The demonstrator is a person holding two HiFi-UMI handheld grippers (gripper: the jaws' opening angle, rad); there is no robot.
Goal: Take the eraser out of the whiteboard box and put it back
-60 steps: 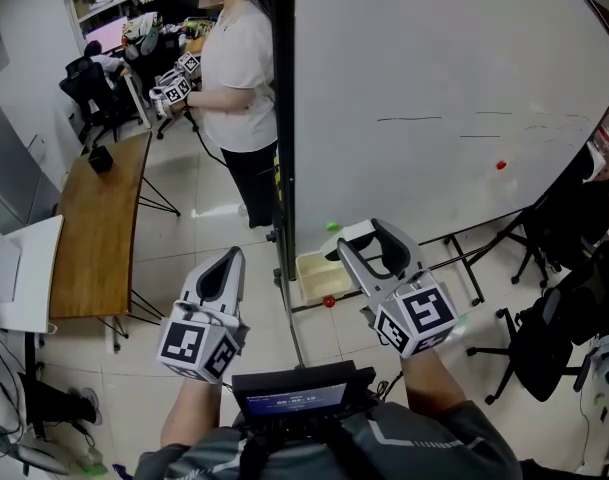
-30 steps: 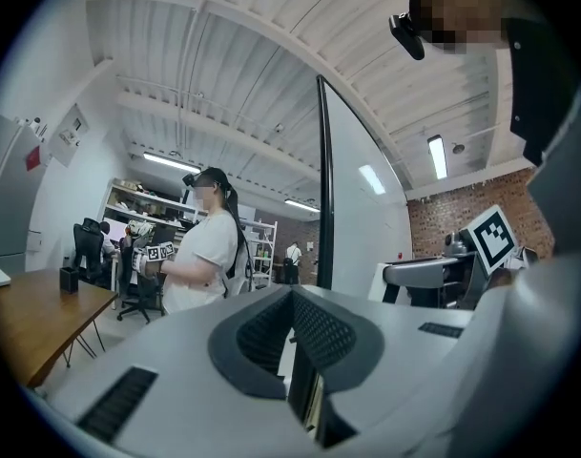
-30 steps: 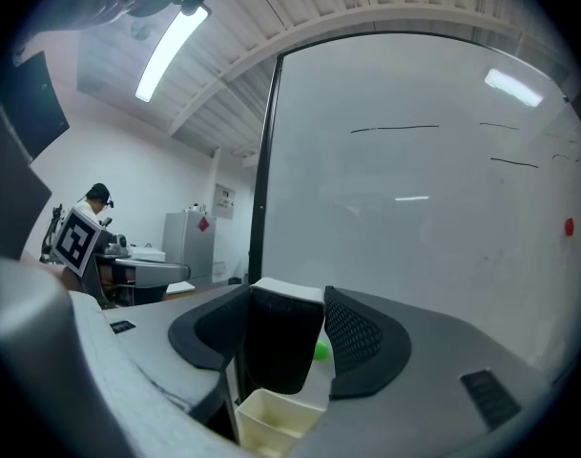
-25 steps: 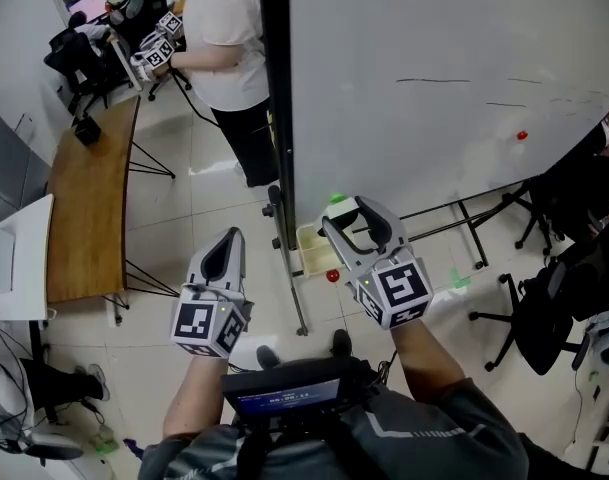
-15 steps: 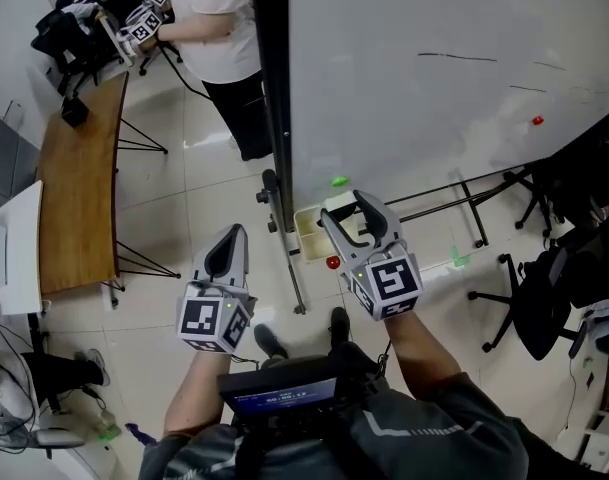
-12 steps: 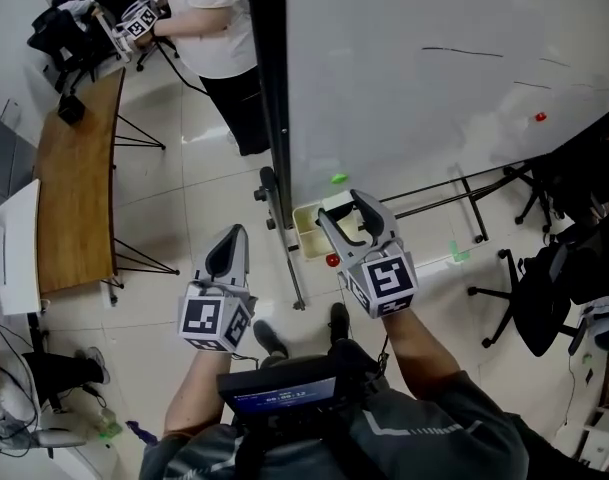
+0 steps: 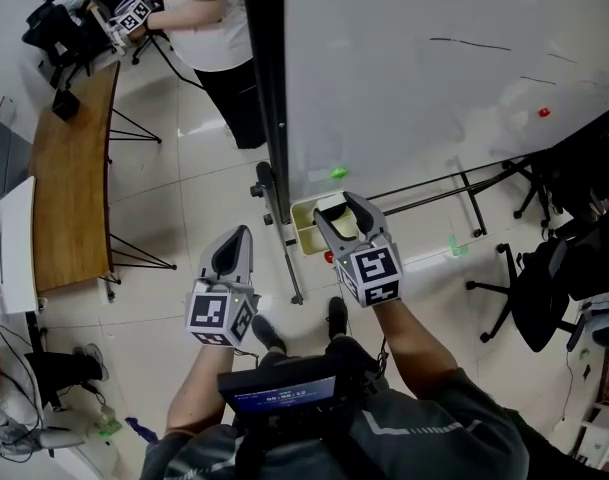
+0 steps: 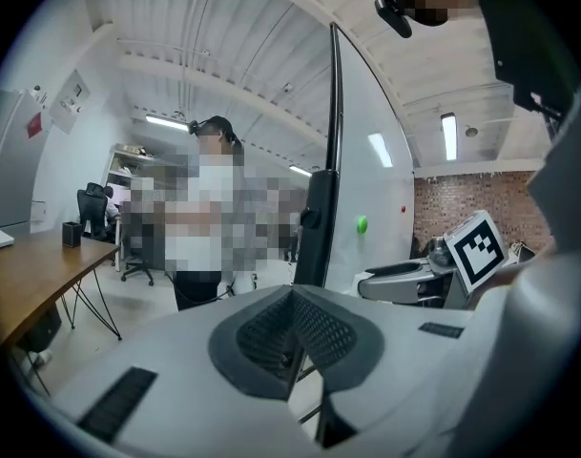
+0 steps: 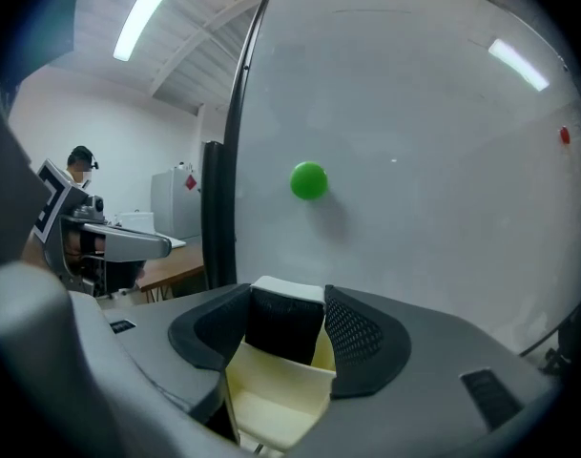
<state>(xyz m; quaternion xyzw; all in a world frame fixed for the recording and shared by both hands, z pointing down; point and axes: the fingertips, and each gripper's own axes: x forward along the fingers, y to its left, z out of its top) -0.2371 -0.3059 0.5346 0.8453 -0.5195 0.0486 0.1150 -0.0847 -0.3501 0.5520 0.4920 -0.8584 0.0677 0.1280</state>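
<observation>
My right gripper (image 7: pixel 336 206) is shut on the eraser (image 7: pixel 333 208), a black block with a white top. In the right gripper view the eraser (image 9: pixel 283 324) fills the gap between the two pads of that gripper (image 9: pixel 288 299), right over the open cream whiteboard box (image 9: pixel 276 404). The head view shows that box (image 7: pixel 306 236) at the foot of the whiteboard (image 7: pixel 434 98). To the left, my left gripper (image 7: pixel 234 238) hangs over the floor, shut and holding nothing; its own view shows the left gripper (image 8: pixel 295 299) with jaws pressed together.
A green magnet (image 7: pixel 338 174) and a red magnet (image 7: pixel 544 112) stick to the board. The black stand post (image 7: pixel 264 88) runs along its left edge. A wooden table (image 7: pixel 74 178) is at the left, a person (image 7: pixel 209 8) stands behind, and office chairs (image 7: pixel 544 308) are at the right.
My right gripper moved in toward the box and its wide-open jaws narrowed onto the eraser. The left gripper stayed shut and shifted slightly.
</observation>
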